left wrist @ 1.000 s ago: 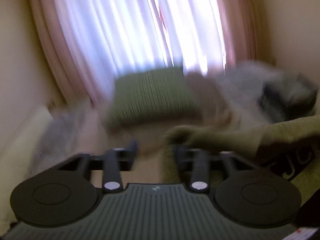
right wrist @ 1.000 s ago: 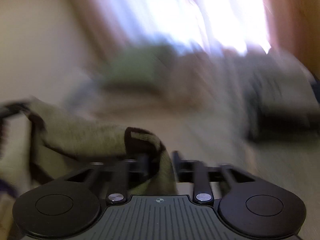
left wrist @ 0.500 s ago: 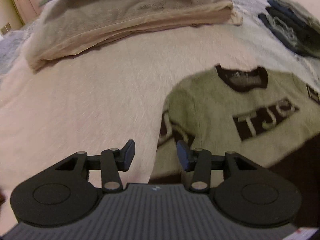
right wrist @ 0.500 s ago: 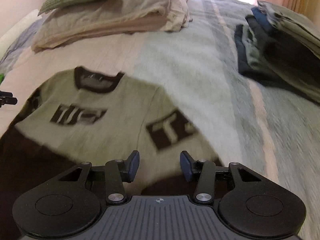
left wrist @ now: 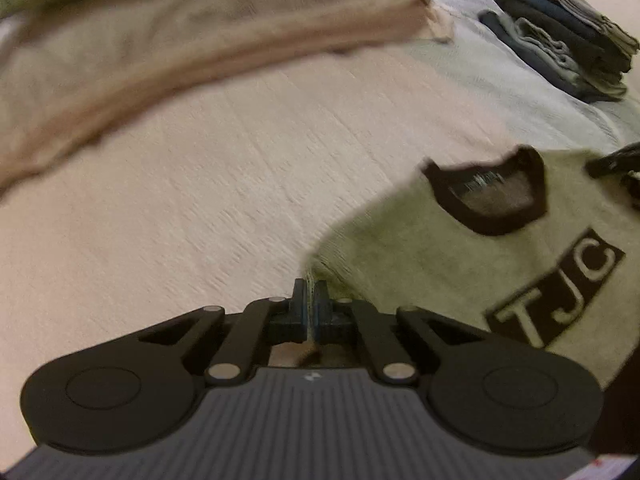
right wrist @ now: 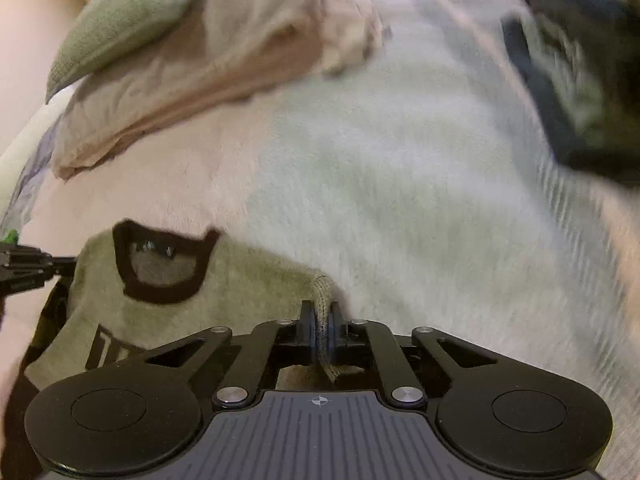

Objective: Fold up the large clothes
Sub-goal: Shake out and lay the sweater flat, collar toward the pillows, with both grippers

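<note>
While the olive-green knit sweater with a dark collar and a dark "TJC" patch (left wrist: 460, 264) lies flat on the pale pink and grey bed cover (left wrist: 224, 184), each shoulder edge is pinched in clenched jaws: the left hand-held gripper (left wrist: 309, 292) grasps a thin sliver of knit, the right hand-held gripper (right wrist: 322, 316) a thicker bunched fold. The left bite looks shallow, so I judge a pull could slip it free and leave the fold lopsided. Uneven lifting could also drag the body into wrinkles or catch the bed cover. Counted: one sweater, two hand-held grippers, one green textured cushion (right wrist: 132, 12) on one tan pillow (right wrist: 224, 52), and one stack of dark folded clothes (left wrist: 568, 36) well apart.
</note>
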A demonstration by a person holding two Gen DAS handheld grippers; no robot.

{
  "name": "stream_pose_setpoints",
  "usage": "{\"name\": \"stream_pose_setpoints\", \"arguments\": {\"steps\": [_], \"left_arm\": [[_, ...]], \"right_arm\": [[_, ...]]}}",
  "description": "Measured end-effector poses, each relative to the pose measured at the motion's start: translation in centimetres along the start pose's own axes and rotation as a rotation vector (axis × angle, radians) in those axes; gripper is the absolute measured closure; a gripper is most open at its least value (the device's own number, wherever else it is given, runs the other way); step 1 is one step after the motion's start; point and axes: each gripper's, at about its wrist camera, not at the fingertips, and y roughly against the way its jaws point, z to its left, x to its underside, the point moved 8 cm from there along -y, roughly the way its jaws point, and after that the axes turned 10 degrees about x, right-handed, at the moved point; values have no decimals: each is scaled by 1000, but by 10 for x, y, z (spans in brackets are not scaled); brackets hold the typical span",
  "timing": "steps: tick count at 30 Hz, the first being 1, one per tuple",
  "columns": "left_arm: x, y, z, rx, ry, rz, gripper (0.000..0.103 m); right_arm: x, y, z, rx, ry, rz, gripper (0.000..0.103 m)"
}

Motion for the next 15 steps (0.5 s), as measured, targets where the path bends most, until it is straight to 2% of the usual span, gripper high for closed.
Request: {"name": "stream_pose_setpoints", "arguments": {"steps": [3, 5, 7, 8, 10, 11, 14, 15], "left_arm": [[-21, 21, 21, -13, 55, -93, 102], [-35, 26, 29, -54, 31, -127, 102], [-40, 23, 36, -112, 22, -135, 101], [-39, 16, 41, -141, 46, -114, 98], [-28, 8, 49, -222, 61, -53, 97], [-20, 13, 53, -247, 60, -44, 95], [14, 53, 44, -190, 103, -75, 70], [32, 72, 38, -185, 107, -79, 69]], "right_arm": [[-39, 13, 2, 8, 20, -84, 101], [-54, 8, 9, 62, 81, -120, 101], [-56, -8, 10, 131, 98, -102, 101], [-49, -21, 11, 155, 94, -46, 100], [-36, -31, 10, 219, 78, 25, 98], [-30, -23, 11, 231, 66, -1, 95], [-17, 17, 7, 226, -47, -76, 86], [-10, 34, 4, 204, -96, -95, 84]]}}
